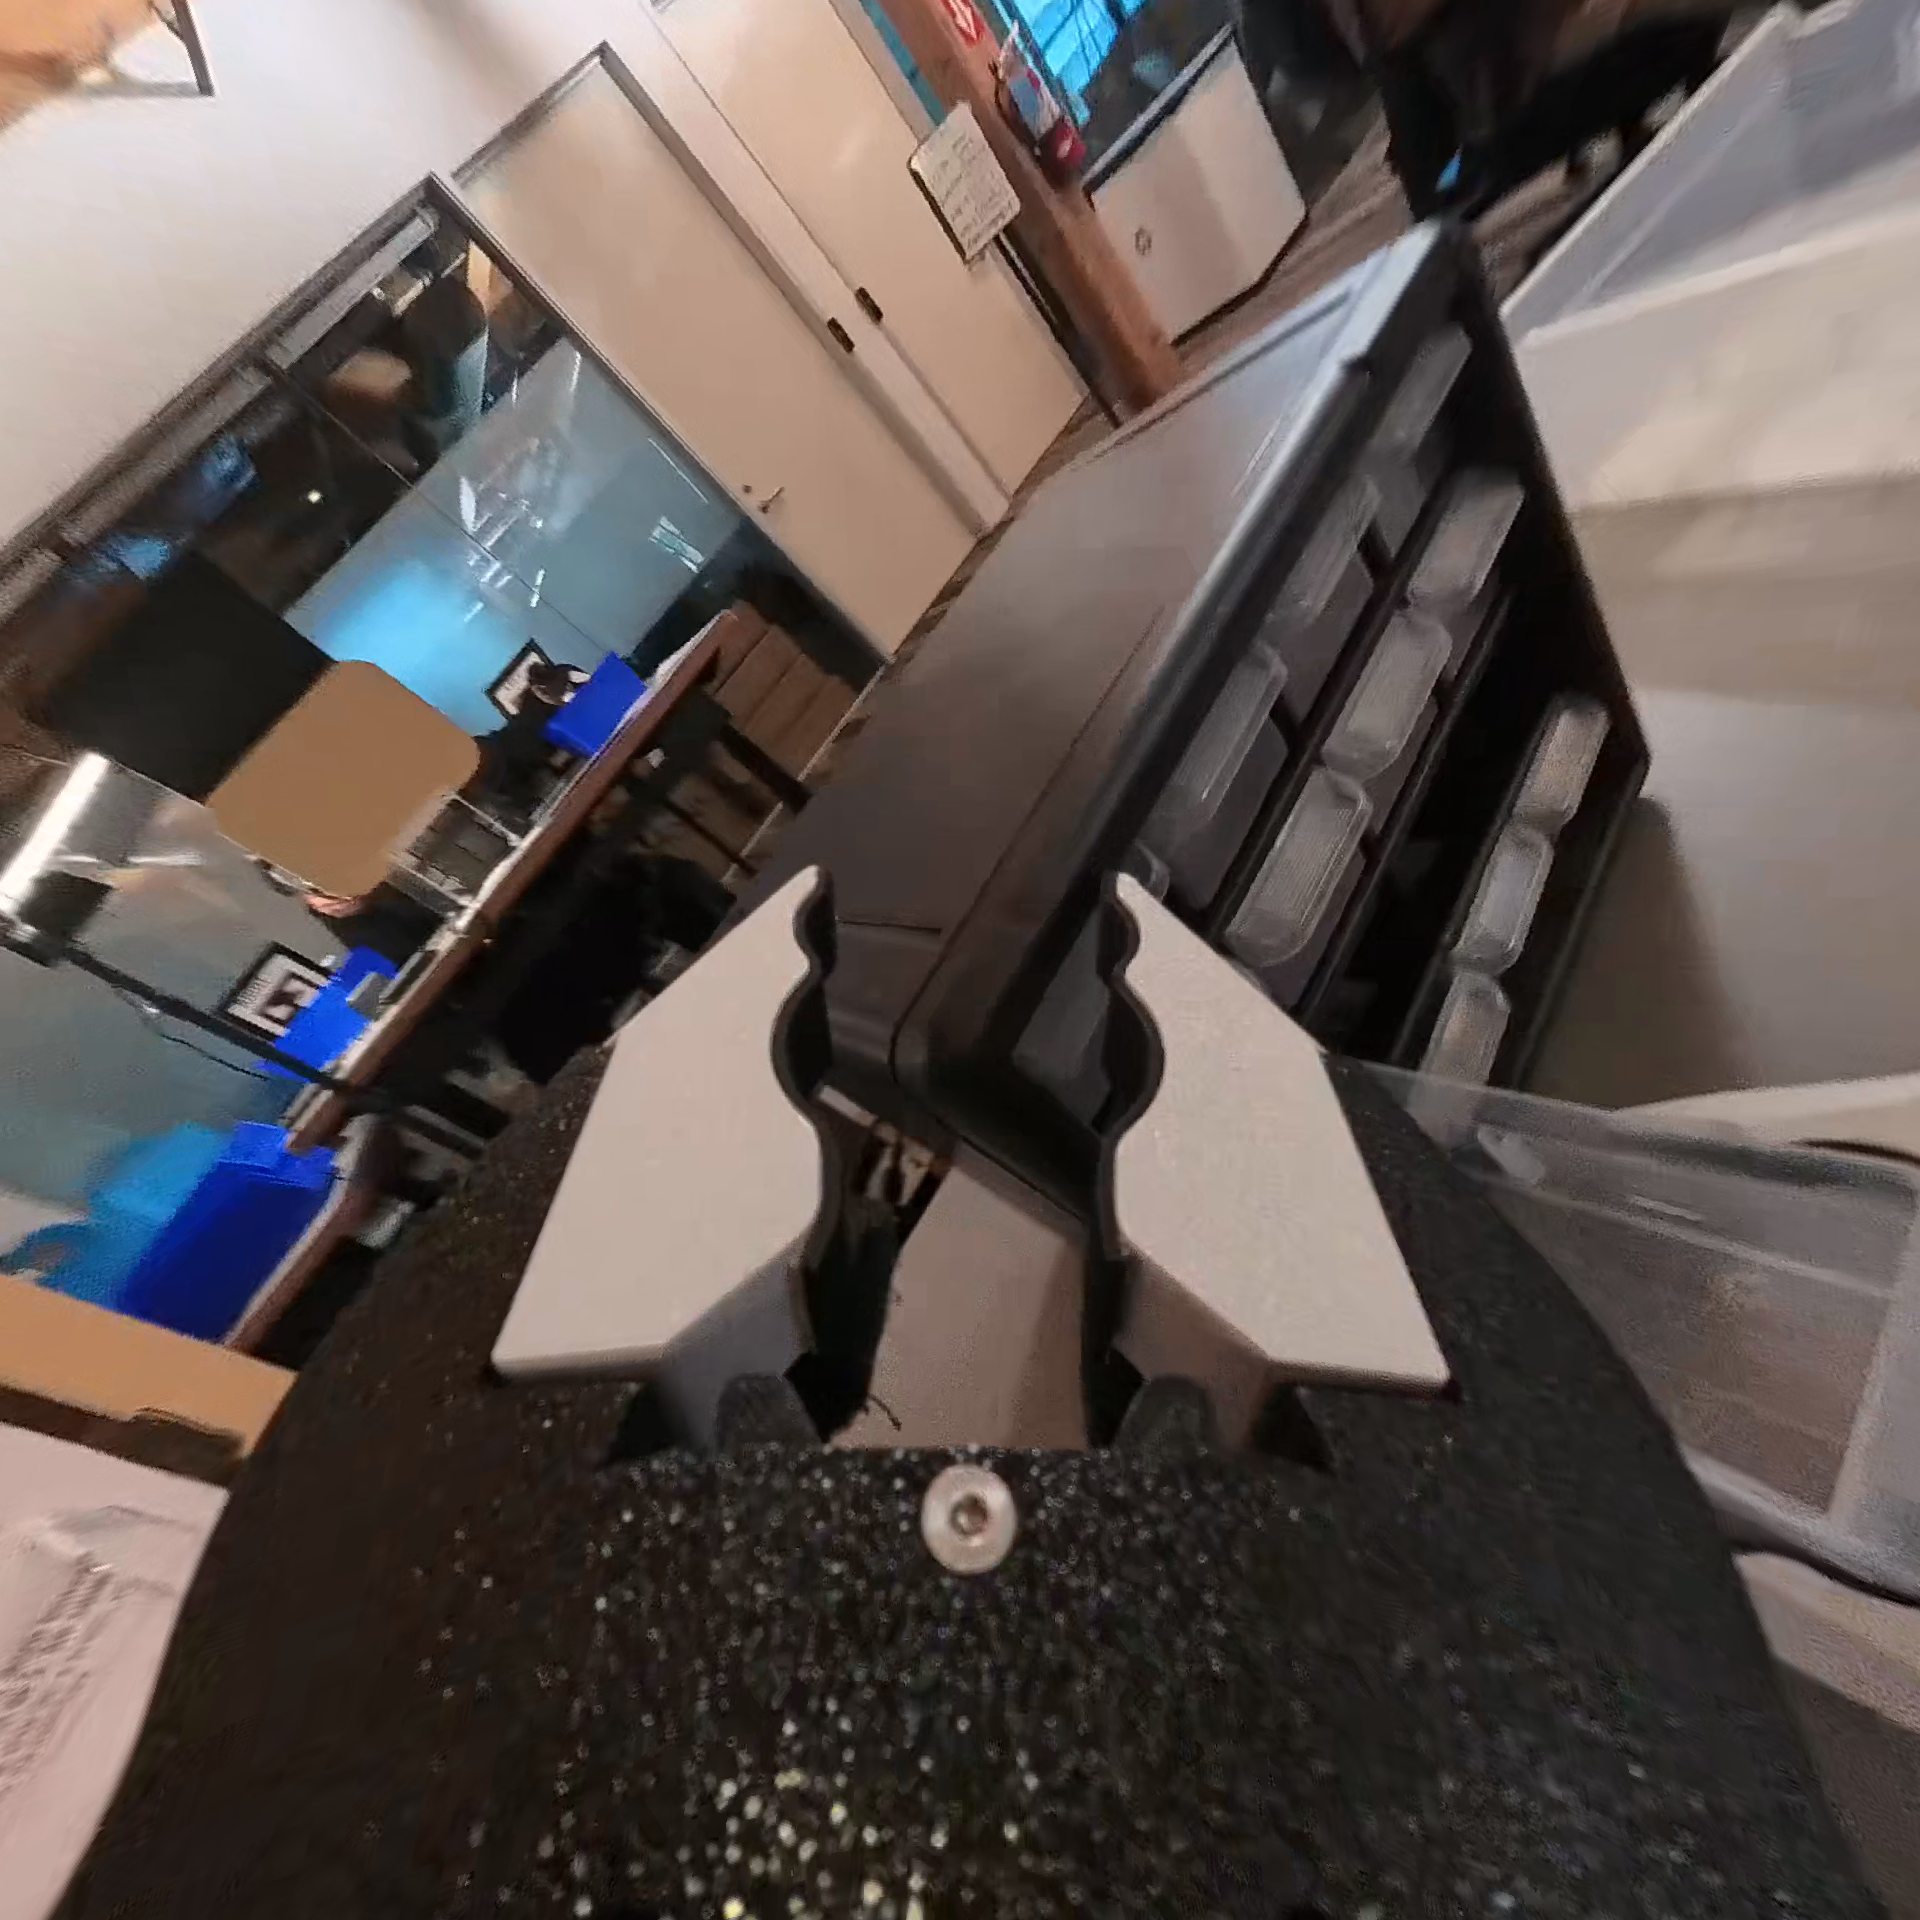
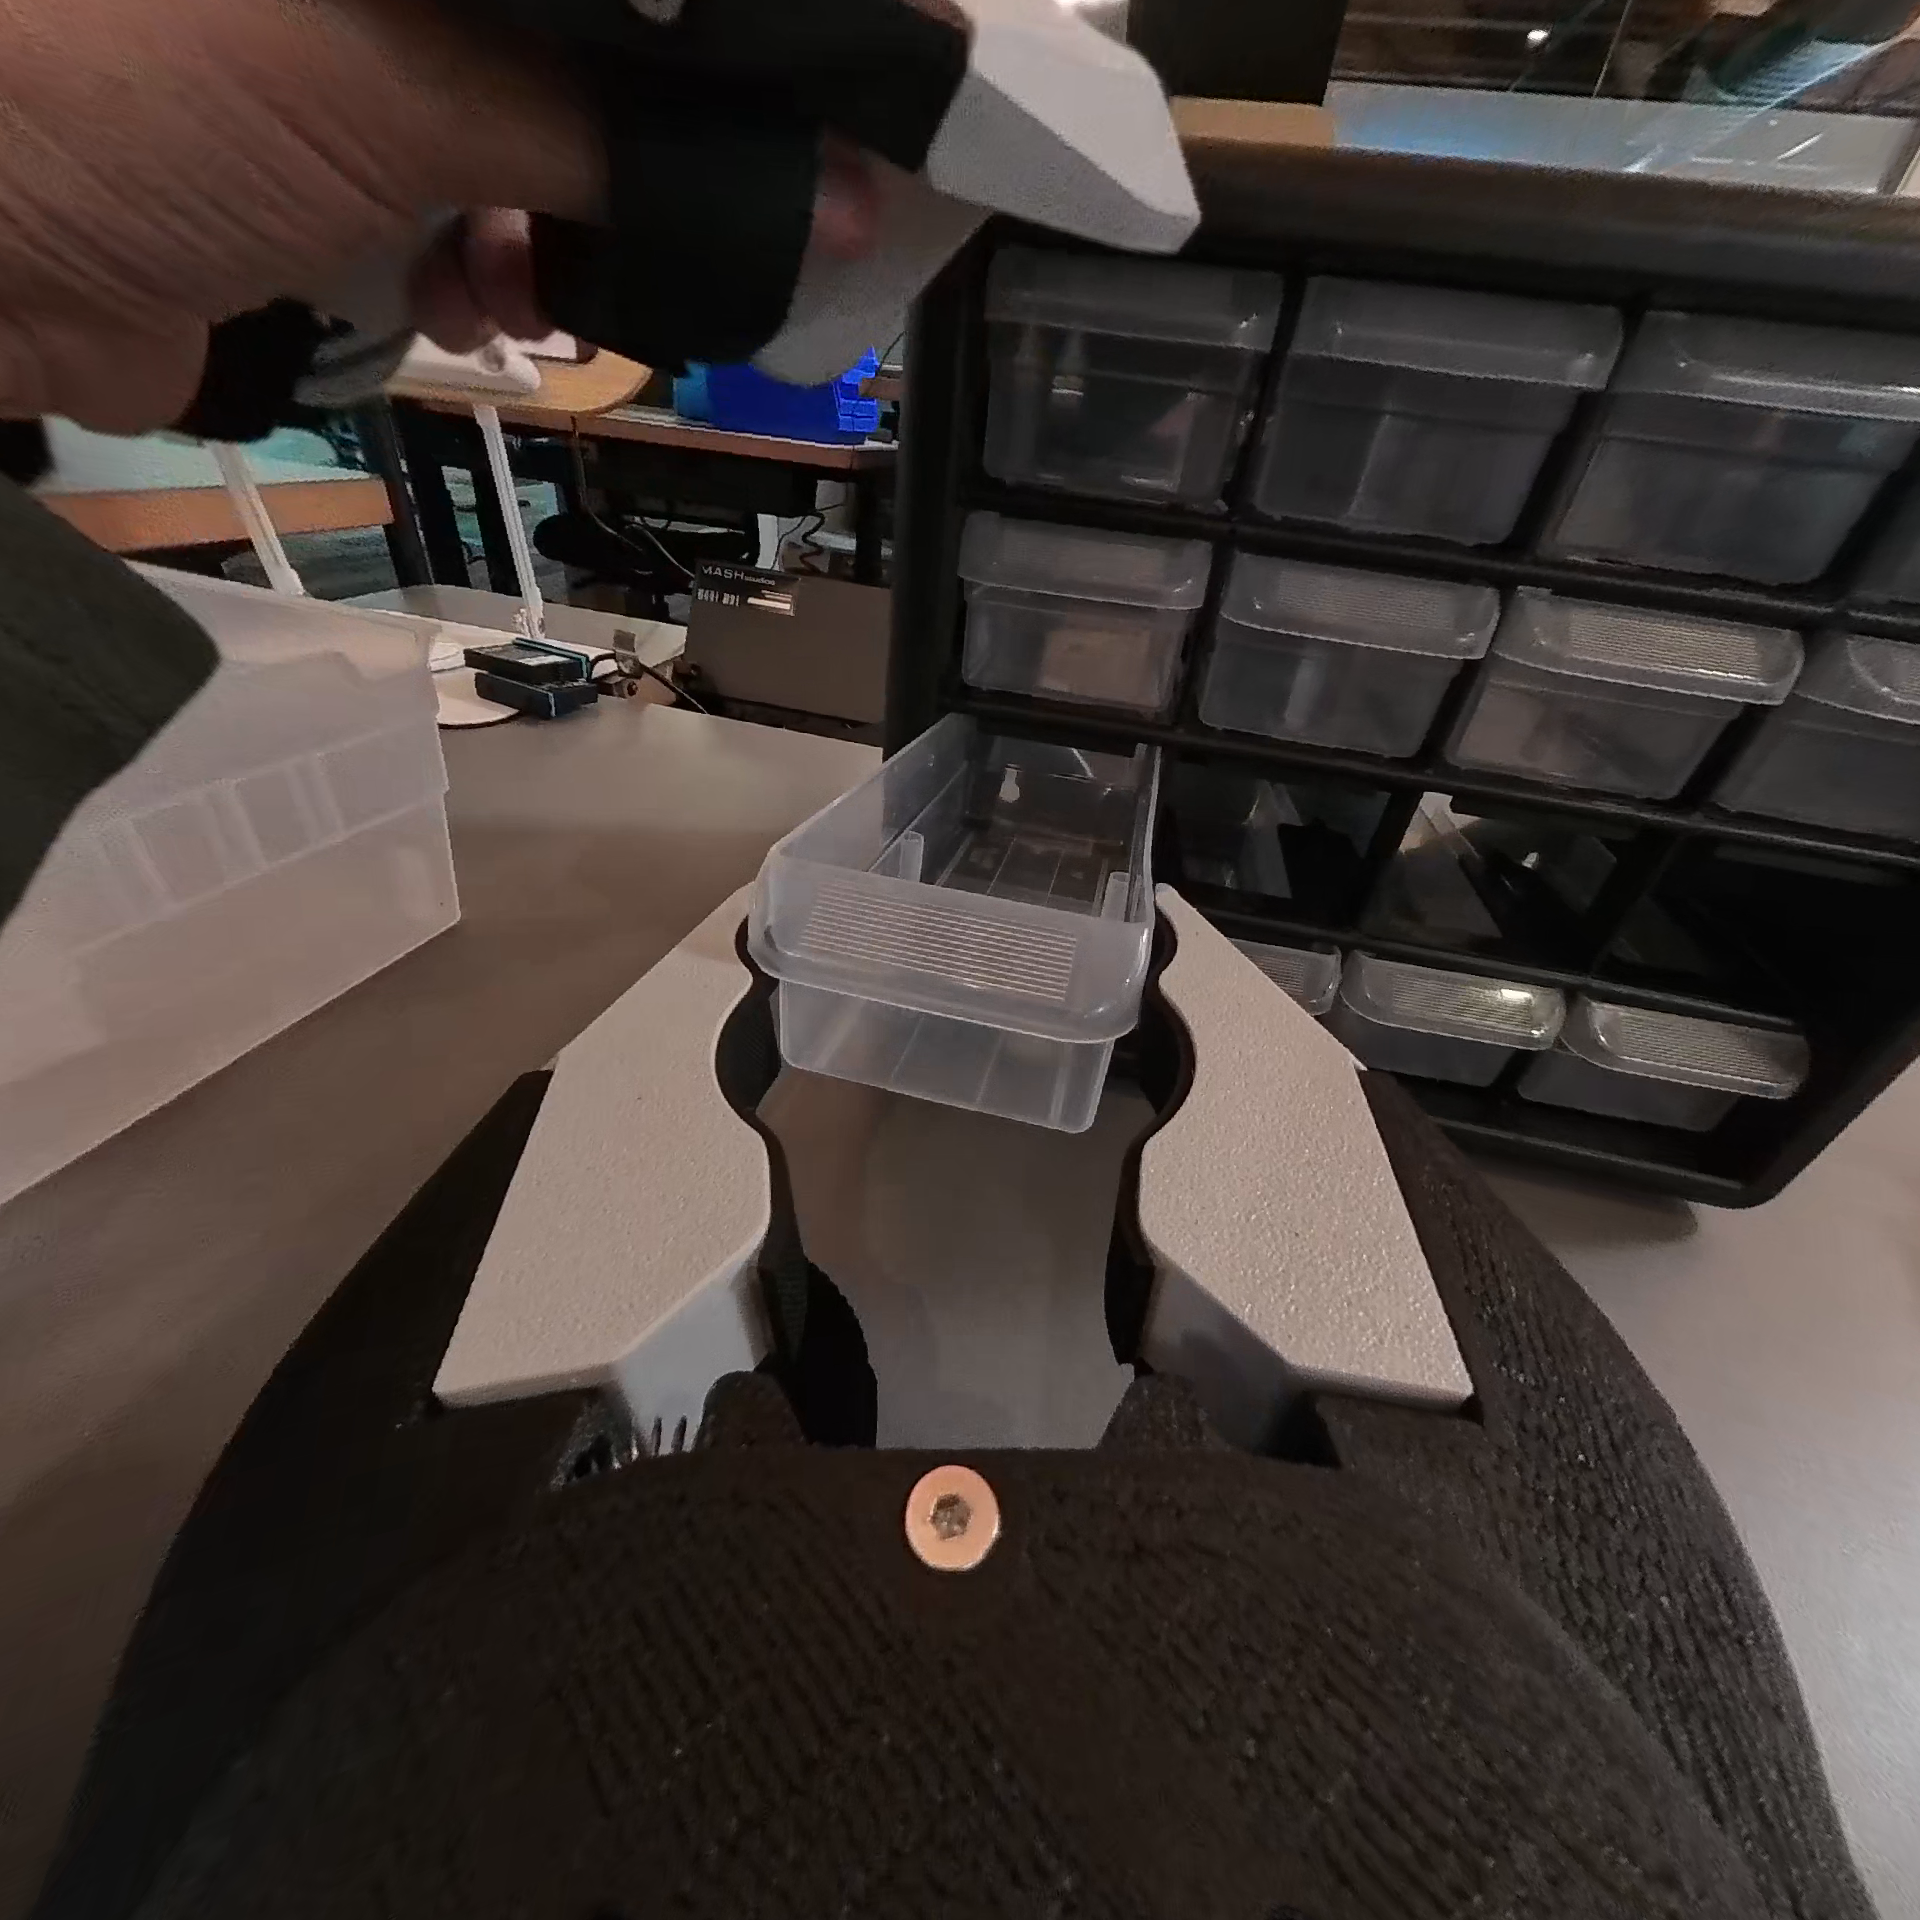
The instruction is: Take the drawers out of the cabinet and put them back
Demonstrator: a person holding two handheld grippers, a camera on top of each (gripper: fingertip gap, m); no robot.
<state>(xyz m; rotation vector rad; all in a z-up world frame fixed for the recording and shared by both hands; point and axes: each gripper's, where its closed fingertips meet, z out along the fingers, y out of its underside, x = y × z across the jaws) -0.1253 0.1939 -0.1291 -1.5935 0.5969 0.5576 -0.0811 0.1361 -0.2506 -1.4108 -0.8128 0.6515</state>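
Note:
A black cabinet (image 2: 1558, 197) with several clear drawers stands on a grey table (image 2: 582, 831). My right gripper (image 2: 951, 920) is shut on the front of a clear drawer (image 2: 935, 940) that sticks partway out of the leftmost slot in the third row. Other slots in that row (image 2: 1507, 883) look dark and empty. My left gripper (image 1: 966, 899) is open, over the cabinet's top left corner (image 1: 935, 997). In the right wrist view one of its white fingers (image 2: 1060, 135) lies on that corner, held by a hand (image 2: 260, 156).
A translucent storage bin (image 2: 229, 831) stands left of the cabinet, and more pale bins (image 1: 1714, 312) stand beyond it. Small black devices (image 2: 535, 665) lie on a far table. Desks with blue crates (image 1: 229, 1226) and glass walls lie behind.

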